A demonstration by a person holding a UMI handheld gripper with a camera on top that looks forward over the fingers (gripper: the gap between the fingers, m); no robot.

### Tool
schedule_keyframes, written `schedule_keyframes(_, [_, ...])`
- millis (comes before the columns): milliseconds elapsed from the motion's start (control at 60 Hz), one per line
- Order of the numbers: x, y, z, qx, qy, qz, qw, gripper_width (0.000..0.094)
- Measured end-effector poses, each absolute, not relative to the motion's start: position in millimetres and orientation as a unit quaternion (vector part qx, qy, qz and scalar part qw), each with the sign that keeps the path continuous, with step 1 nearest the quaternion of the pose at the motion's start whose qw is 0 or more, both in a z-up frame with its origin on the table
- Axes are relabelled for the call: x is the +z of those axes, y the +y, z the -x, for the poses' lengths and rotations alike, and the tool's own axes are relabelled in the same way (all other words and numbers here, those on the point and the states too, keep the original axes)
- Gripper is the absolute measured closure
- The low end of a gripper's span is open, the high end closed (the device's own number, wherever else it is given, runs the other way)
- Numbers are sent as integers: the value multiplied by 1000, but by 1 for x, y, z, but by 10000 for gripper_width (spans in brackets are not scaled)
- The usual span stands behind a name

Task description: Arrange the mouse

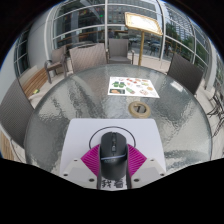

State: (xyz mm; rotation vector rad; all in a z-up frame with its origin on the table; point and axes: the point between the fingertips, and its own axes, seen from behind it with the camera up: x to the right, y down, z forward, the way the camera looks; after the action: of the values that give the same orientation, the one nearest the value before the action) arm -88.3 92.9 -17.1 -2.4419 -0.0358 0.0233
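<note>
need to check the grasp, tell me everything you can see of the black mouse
The black computer mouse looks like smooth dark plastic, with an oval, domed body and a faint seam running down its front between the buttons. It lies flat, its length pointing away along the fingers, on a white square mat on the round glass table. It sits between the claw fingers, whose magenta pads flank its sides; whether they press on it cannot be told. No cable shows.
</note>
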Motion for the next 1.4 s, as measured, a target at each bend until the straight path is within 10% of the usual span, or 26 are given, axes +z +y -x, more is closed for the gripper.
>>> schedule_keyframes(167, [-19,95,90,19,-12,940,342,431])
schedule_keyframes(250, [-12,86,88,23,2,946,322,56])
schedule_keyframes(750, [194,-11,59,52,-4,909,413,79])
schedule_keyframes(1400, [254,-116,30,35,-11,882,471,79])
